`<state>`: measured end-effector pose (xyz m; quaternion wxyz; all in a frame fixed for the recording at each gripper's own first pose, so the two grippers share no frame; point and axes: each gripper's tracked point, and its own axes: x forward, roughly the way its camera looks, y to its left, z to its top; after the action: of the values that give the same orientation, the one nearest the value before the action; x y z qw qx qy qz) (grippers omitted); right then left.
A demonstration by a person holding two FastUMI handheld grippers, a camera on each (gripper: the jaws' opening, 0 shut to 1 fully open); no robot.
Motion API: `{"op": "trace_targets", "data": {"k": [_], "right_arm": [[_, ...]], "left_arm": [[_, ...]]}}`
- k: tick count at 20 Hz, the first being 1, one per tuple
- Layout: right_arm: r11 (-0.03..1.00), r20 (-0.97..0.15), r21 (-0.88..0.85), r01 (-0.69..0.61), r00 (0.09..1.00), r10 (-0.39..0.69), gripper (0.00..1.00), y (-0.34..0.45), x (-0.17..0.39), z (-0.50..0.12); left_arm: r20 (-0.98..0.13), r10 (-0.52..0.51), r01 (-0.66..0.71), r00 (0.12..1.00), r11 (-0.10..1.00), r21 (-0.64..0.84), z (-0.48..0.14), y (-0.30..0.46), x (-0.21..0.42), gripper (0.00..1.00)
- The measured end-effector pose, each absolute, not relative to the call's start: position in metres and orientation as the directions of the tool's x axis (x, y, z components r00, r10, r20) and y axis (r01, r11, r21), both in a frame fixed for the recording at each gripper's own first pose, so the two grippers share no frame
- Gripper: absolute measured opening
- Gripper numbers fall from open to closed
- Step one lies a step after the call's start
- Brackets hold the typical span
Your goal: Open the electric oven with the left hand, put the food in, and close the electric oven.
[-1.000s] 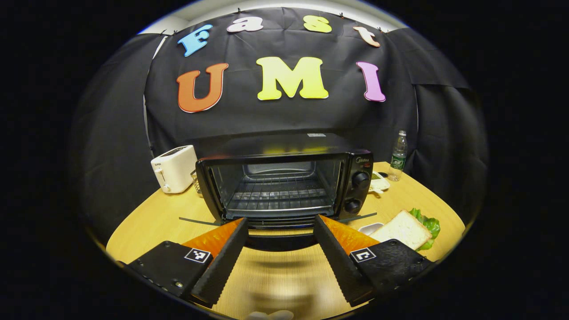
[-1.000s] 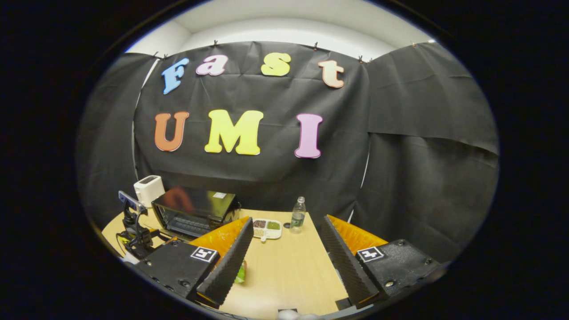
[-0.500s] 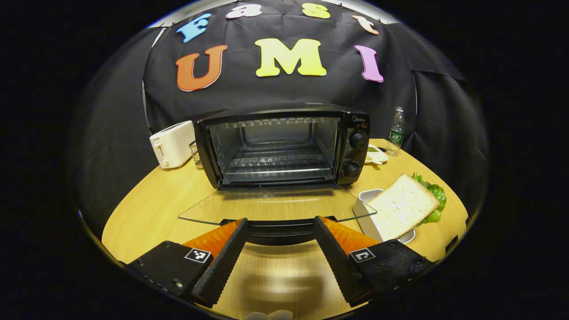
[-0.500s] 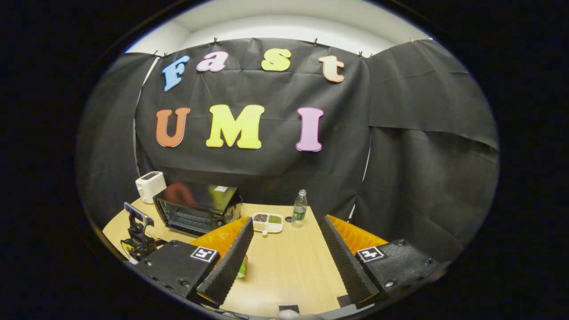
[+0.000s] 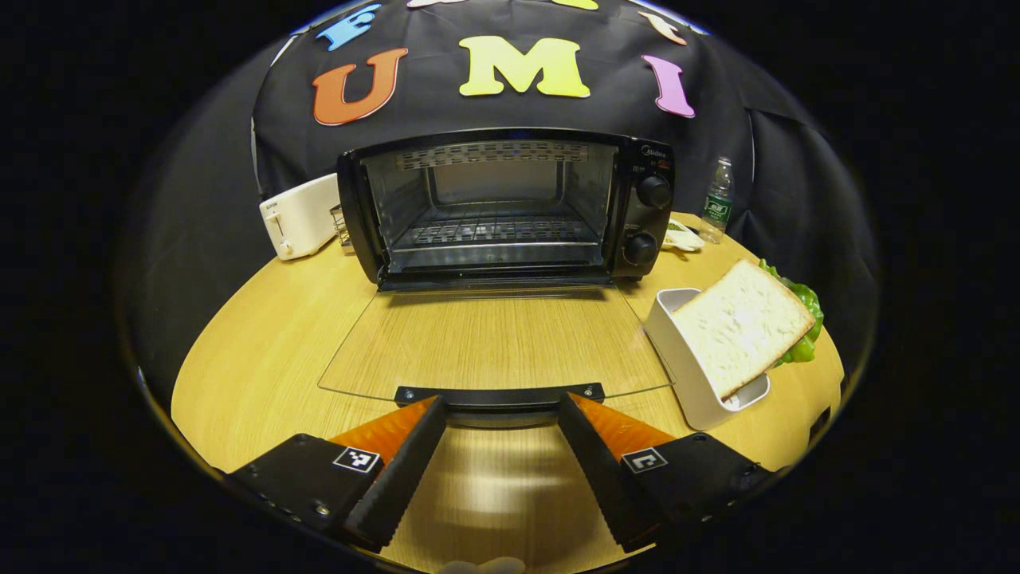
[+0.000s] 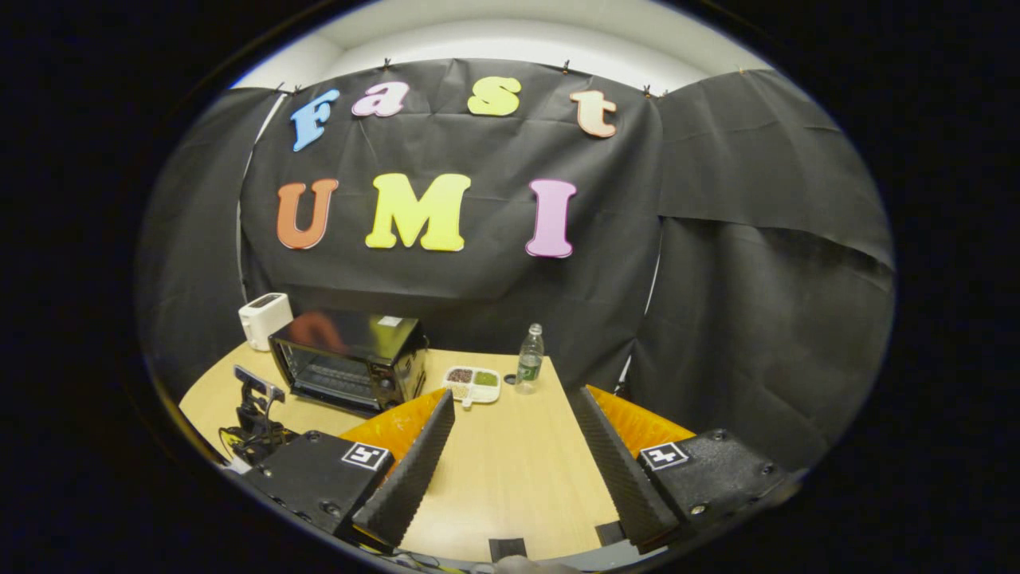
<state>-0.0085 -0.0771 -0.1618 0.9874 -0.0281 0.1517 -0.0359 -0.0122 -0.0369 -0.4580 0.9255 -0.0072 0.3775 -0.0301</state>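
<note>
Toaster (image 5: pixel 299 216), water bottle (image 5: pixel 718 200), divided dish (image 6: pixel 472 383)

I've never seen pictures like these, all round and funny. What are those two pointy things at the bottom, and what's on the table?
Those pointy things are the fingers of a grabbing tool that a person holds, one in each hand. A camera sits on each tool, so each picture looks out along its fingers. In the left gripper view, the left tool is open at the handle of the glass door, which lies flat in front of the open oven. Beside it, a slice of bread with lettuce rests on a white dish. A toaster and bottle stand behind. The right tool is open, holding nothing.
</note>
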Motion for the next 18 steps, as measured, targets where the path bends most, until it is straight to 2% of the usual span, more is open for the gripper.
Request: {"op": "trace_targets", "data": {"k": [4, 7, 8, 9, 15, 18], "right_arm": [[0.997, -0.305, -0.058, 0.059, 0.95, -0.074, 0.96, -0.078, -0.007, -0.164], [0.997, -0.289, -0.051, 0.059, 0.955, -0.072, 0.96, -0.079, -0.004, -0.158], [0.997, -0.278, -0.044, 0.058, 0.958, -0.068, 0.99, -0.077, -0.003, -0.155], [0.997, -0.27, -0.042, 0.057, 0.961, -0.066, 0.96, -0.077, -0.001, -0.151], [1.0, -0.199, -0.015, 0.022, 0.98, -0.024, 0.96, -0.058, 0.015, -0.129], [1.0, -0.194, 0.019, -0.009, 0.981, 0.013, 0.96, -0.041, 0.023, -0.138]], "left_arm": [[-0.69, -0.056, 0.05, 0.721, 0.998, -0.029, -0.455, -0.038, -0.011, 0.93], [-0.658, -0.044, 0.053, 0.752, 0.999, -0.006, -0.439, -0.031, -0.005, 0.94], [-0.638, -0.04, 0.049, 0.769, 0.999, -0.003, -0.429, -0.029, -0.002, 0.94], [-0.618, -0.041, 0.047, 0.785, 0.999, -0.006, -0.417, -0.029, 0.002, 0.94], [-0.432, -0.029, 0.039, 0.901, 0.999, 0.013, -0.299, -0.015, 0.022, 0.94], [-0.312, -0.019, 0.023, 0.95, 1.0, 0.009, -0.229, -0.006, 0.025, 0.94]]}}
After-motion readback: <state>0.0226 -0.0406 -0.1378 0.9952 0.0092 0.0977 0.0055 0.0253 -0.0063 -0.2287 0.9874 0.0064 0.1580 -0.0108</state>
